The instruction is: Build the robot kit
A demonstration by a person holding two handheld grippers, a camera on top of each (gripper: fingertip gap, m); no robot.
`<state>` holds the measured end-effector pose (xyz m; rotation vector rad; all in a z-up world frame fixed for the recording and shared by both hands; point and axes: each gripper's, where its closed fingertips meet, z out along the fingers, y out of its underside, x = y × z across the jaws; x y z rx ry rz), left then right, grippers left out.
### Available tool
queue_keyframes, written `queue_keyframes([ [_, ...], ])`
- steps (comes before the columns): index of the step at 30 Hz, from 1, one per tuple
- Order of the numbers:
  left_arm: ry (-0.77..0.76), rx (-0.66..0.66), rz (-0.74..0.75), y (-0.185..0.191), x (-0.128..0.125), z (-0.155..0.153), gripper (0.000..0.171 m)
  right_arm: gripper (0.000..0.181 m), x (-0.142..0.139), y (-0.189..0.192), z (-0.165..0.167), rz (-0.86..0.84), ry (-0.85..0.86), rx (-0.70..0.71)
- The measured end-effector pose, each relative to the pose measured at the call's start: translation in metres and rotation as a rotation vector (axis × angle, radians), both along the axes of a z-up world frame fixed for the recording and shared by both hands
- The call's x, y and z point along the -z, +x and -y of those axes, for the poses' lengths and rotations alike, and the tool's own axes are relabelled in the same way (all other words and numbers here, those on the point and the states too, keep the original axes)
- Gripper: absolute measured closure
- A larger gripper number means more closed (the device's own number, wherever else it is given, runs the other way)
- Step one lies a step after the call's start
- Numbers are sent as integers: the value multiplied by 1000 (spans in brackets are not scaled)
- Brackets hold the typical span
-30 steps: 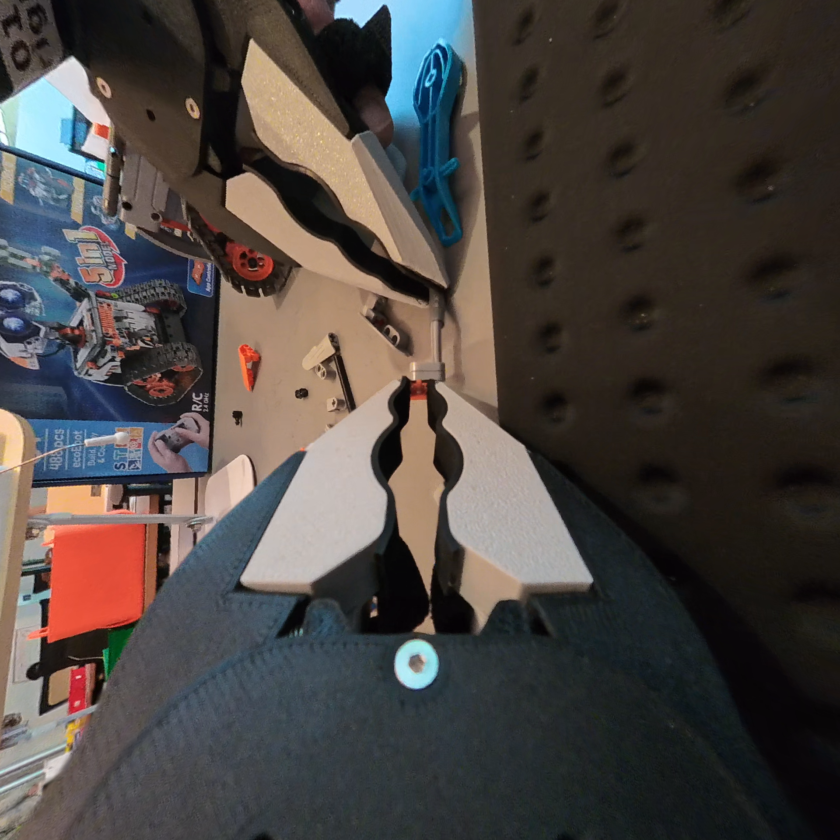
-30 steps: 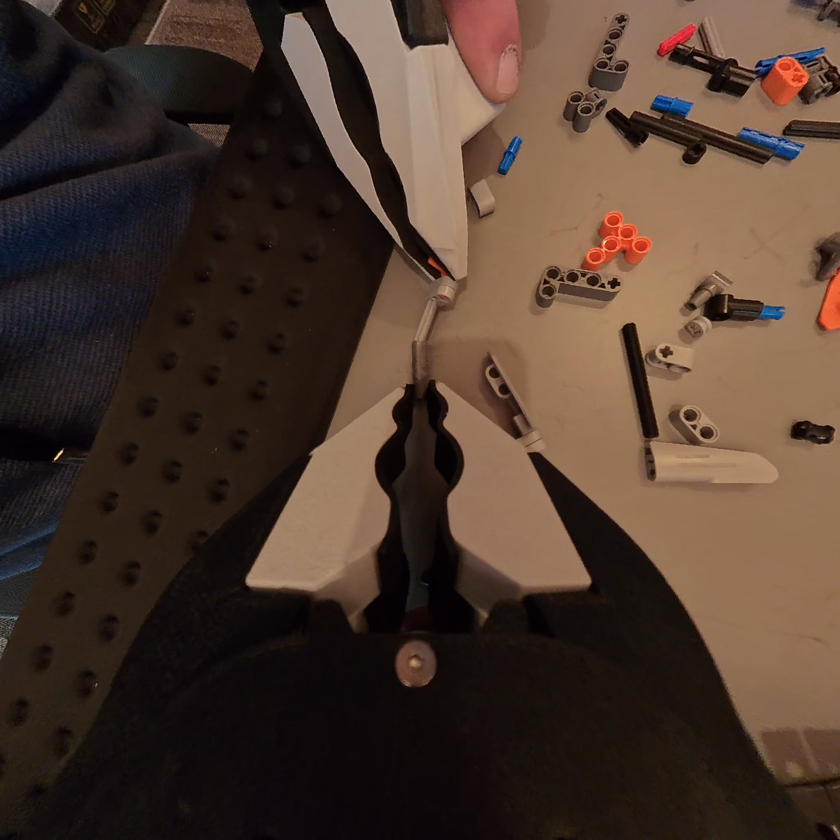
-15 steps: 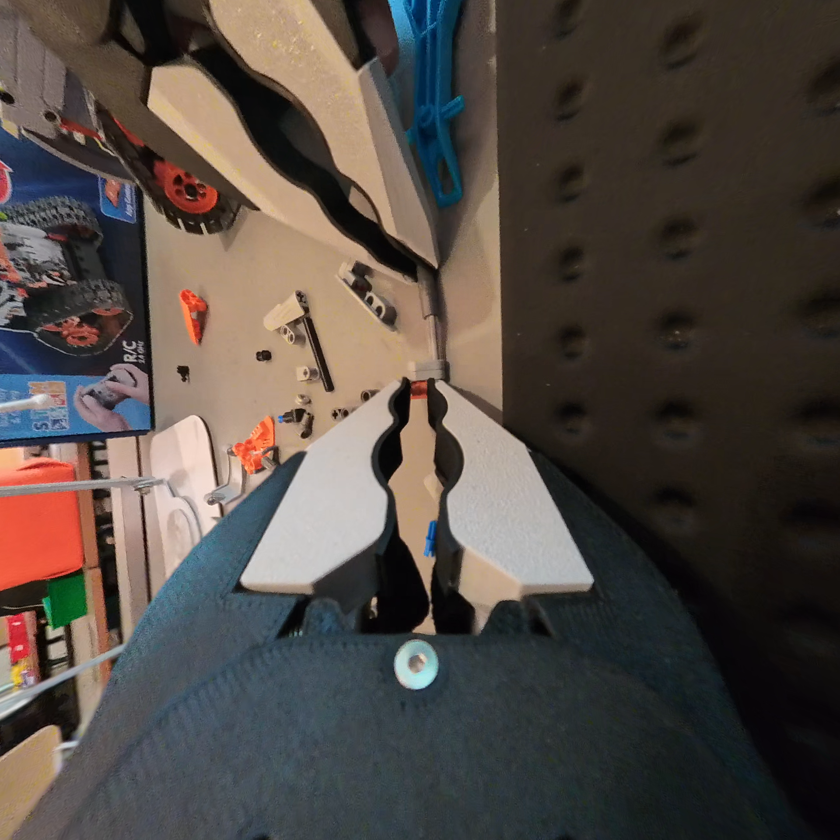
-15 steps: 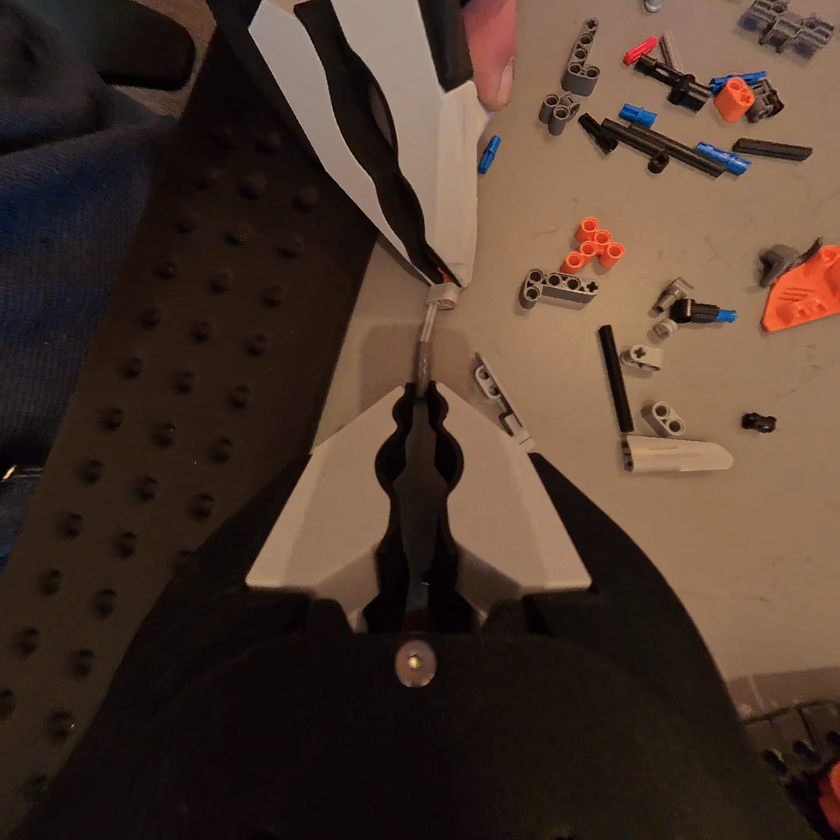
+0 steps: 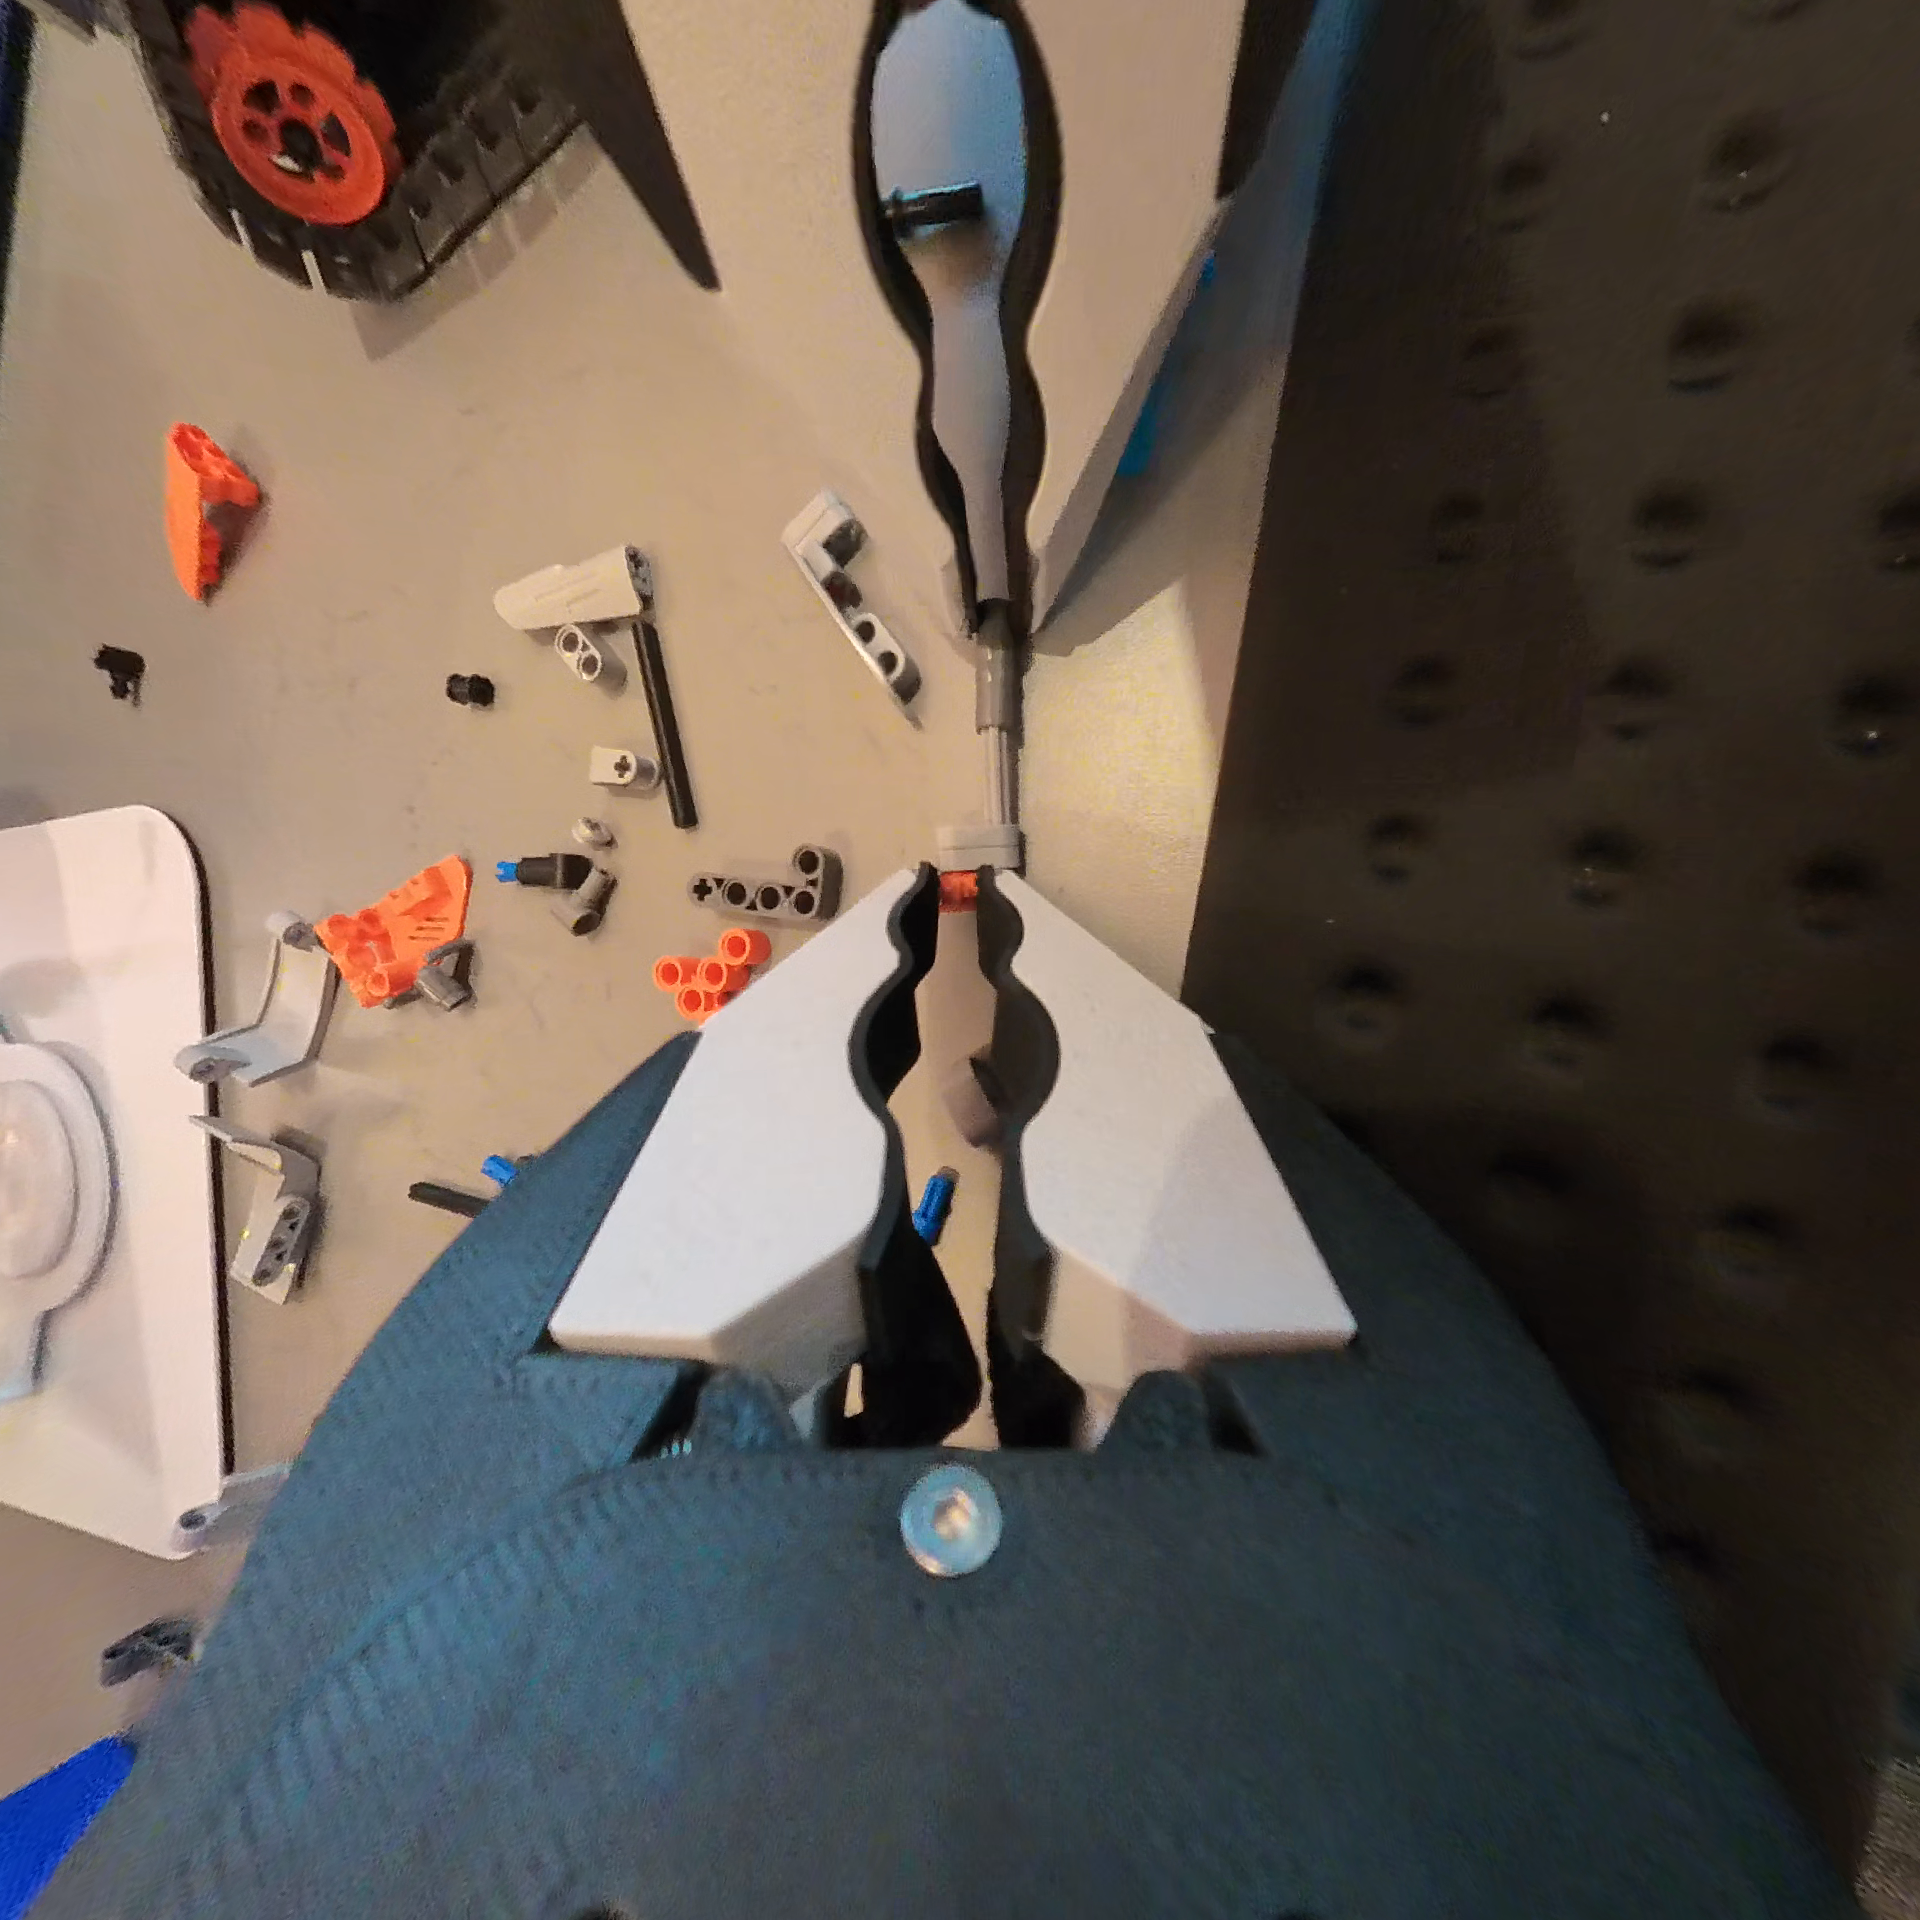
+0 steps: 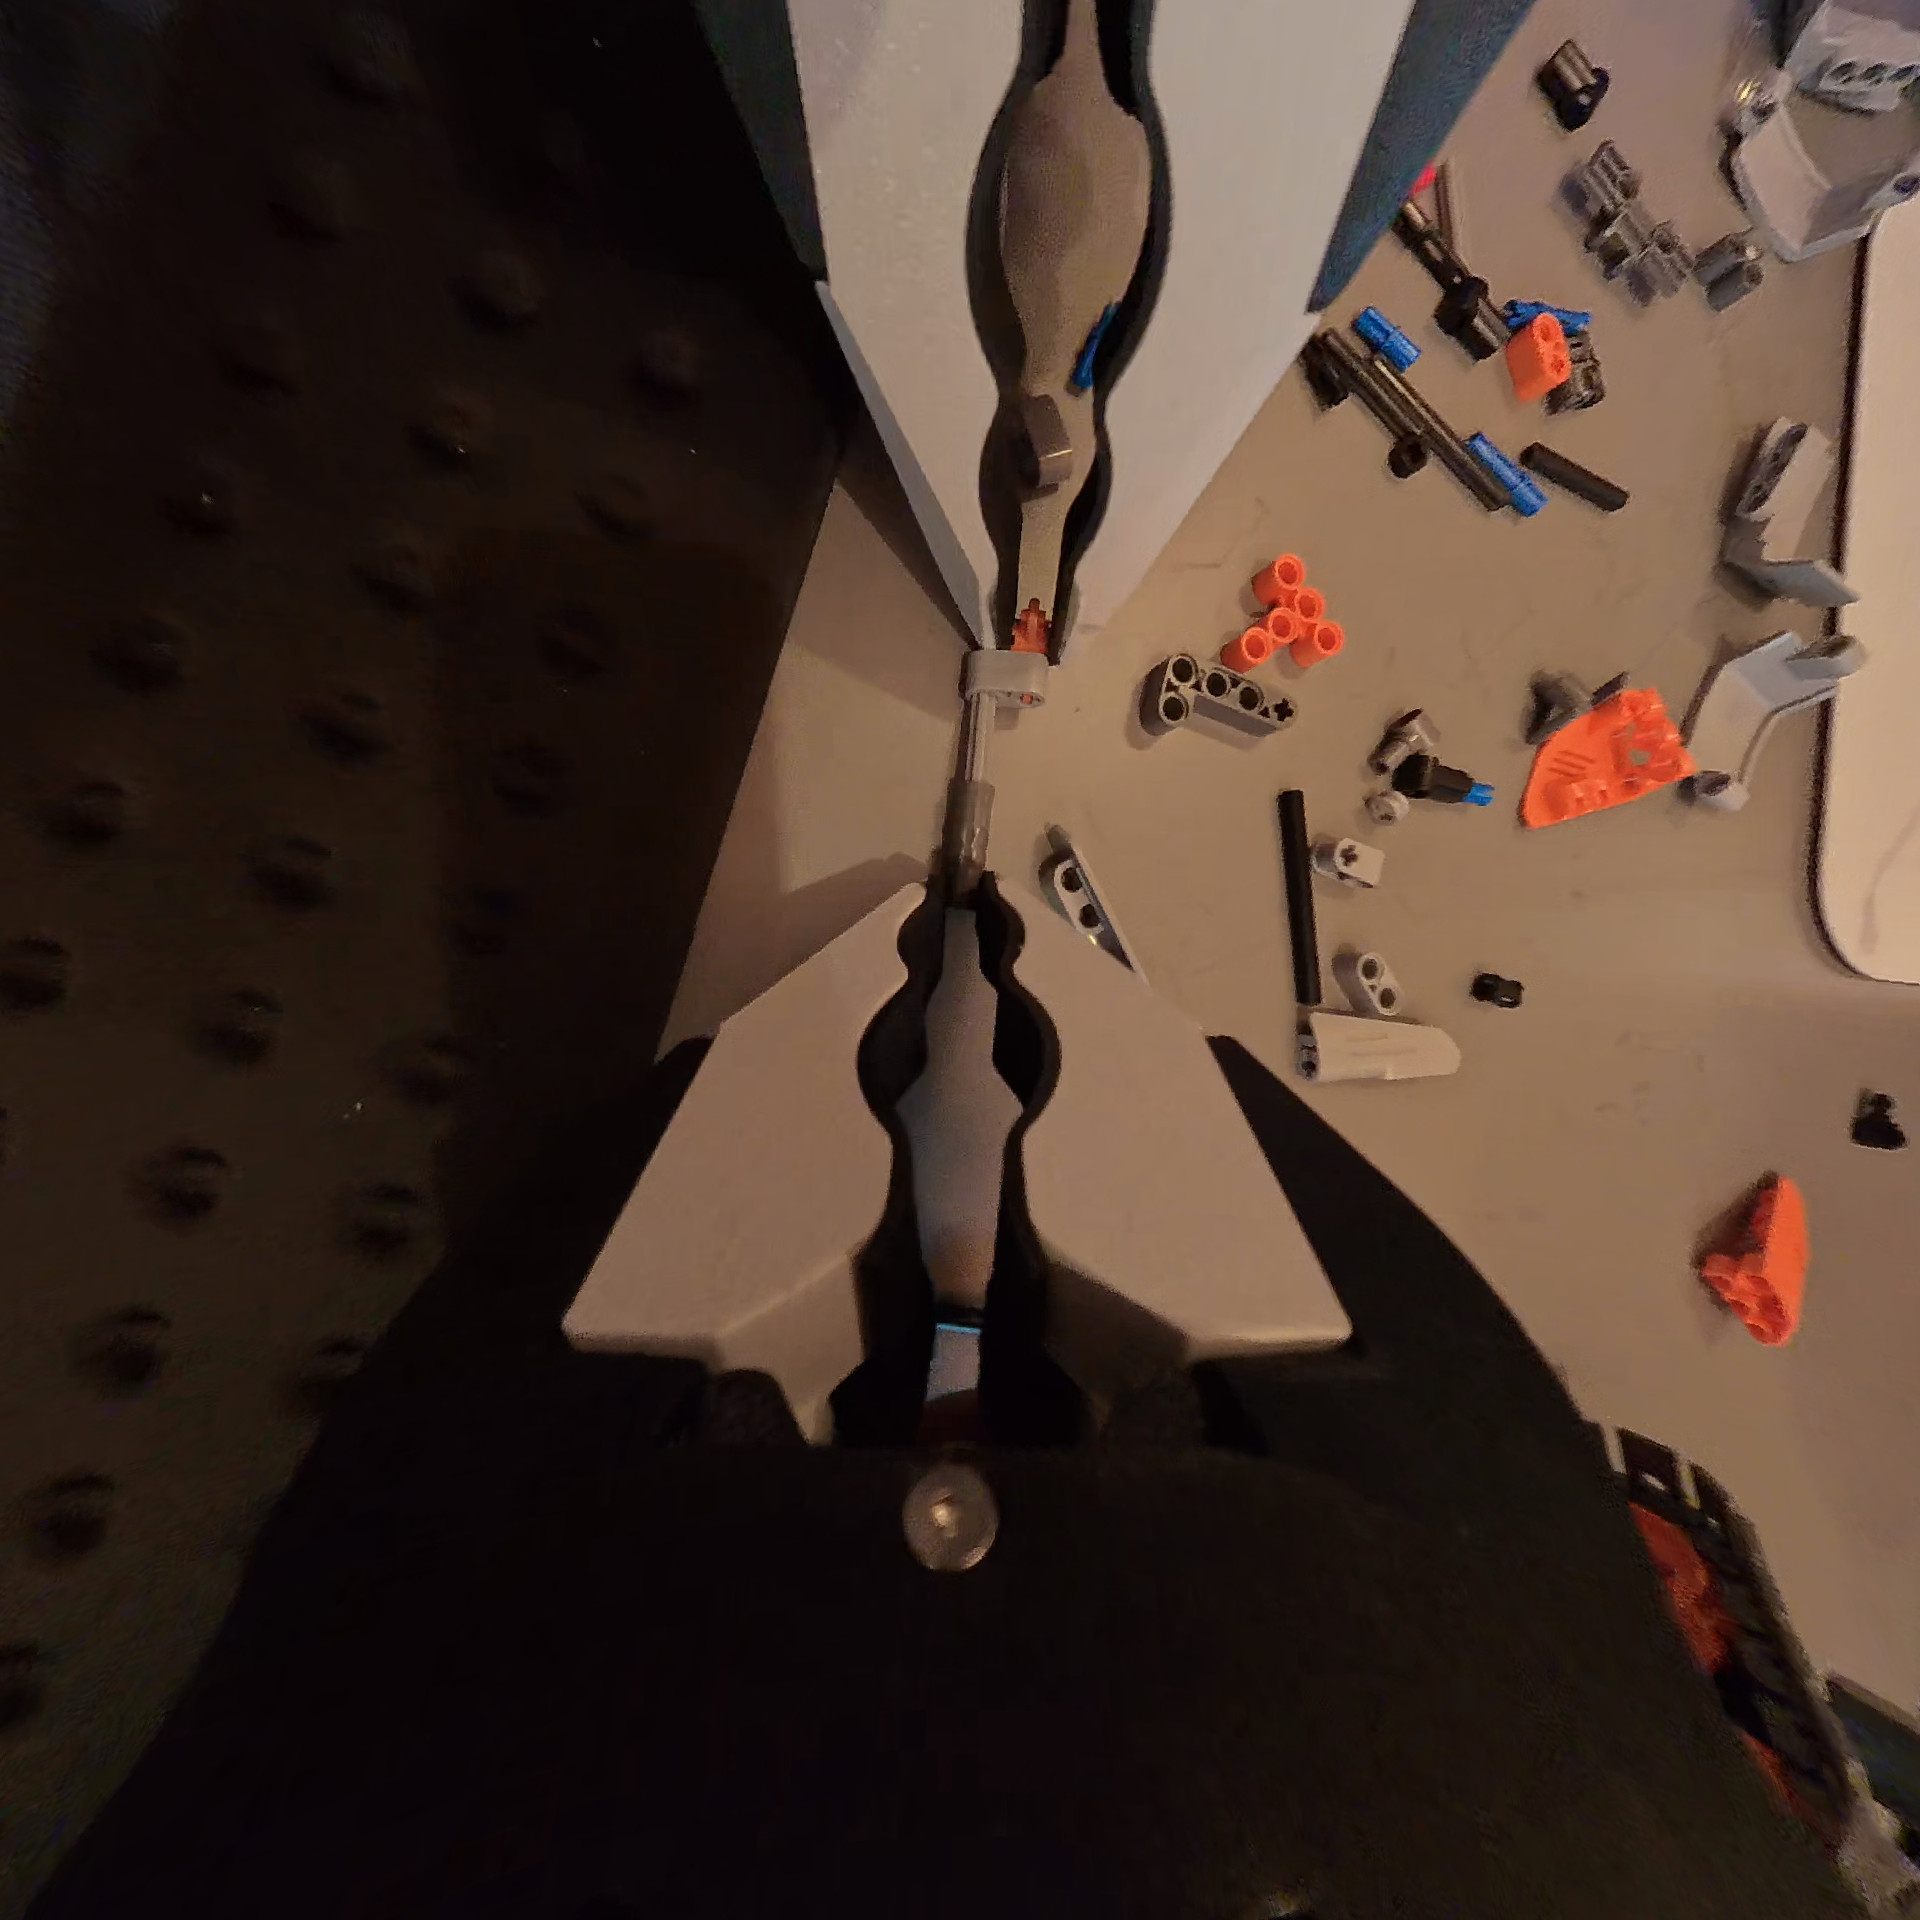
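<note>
Left gripper [image 5: 961, 885]: jaws nearly together, pinching a small orange plastic pin [image 5: 958, 891] at the very tips. The pin sits in a short light-grey connector block [image 5: 977, 840], just beyond the tips.

Right gripper [image 6: 962, 891]: jaws pressed close on a dark-grey sleeve [image 6: 966, 821]. The sleeve is on the near end of a thin grey plastic axle [image 6: 975, 748].

We note that the axle runs straight from sleeve to connector block, so the two grippers face tip to tip and share one small assembly, held above the grey tabletop [image 6: 1558, 1143].

A black studded mat [image 5: 1558, 727] lies alongside. Loose parts are on the table near the grippers:
- an orange cluster of tubes [image 6: 1288, 618]
- a grey angled beam [image 6: 1216, 696]
- a black rod [image 6: 1297, 904]

An orange-hubbed tracked wheel [image 5: 296, 130] lies well apart from the grippers.
</note>
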<state>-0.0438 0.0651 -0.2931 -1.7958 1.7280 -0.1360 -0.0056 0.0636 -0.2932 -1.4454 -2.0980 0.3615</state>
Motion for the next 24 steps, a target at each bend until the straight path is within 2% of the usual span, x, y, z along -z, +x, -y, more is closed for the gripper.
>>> queue_keyframes([
  [4, -27, -17, -14, -2, 0, -2, 167, 178, 0, -2, -1, 19, 87, -5],
  [9, -14, -21, -31, -2, 0, -2, 167, 179, 0, -3, 0, 13, 102, -11],
  [24, -29, -43, 6, 1, -1, -2, 168, 179, -1, -8, 0, -48, -24, -10],
])
